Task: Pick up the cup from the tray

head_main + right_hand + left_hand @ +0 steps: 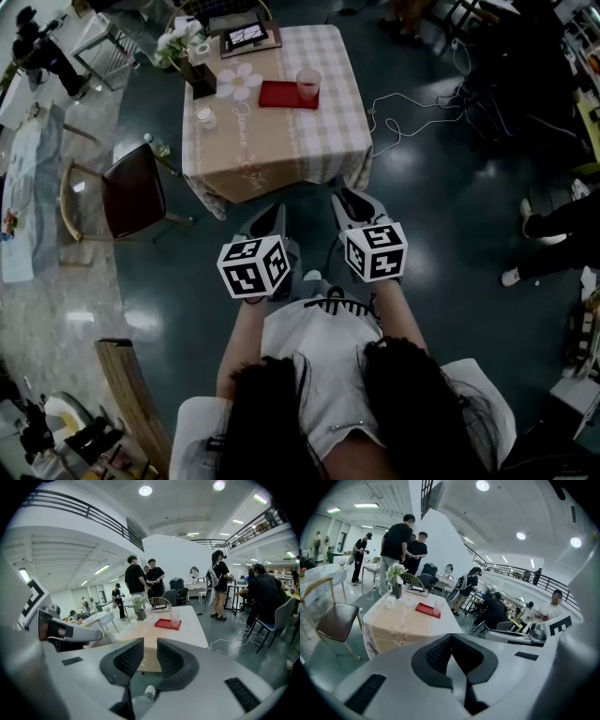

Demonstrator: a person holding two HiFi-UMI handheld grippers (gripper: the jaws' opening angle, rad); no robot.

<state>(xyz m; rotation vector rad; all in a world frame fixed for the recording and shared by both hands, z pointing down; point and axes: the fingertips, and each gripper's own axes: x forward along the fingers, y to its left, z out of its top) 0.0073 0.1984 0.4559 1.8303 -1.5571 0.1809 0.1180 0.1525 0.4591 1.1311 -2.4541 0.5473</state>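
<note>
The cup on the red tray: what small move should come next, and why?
Probably step closer to the table: the cup stands on the red tray, far ahead of the left claw and right claw, both empty.

Head view is dim and dark-toned, with pale glare patches on the glossy floor. Both gripper views are brighter, lit by round ceiling lights overhead. Strong fisheye bending, black corners, soft near foreground.
</note>
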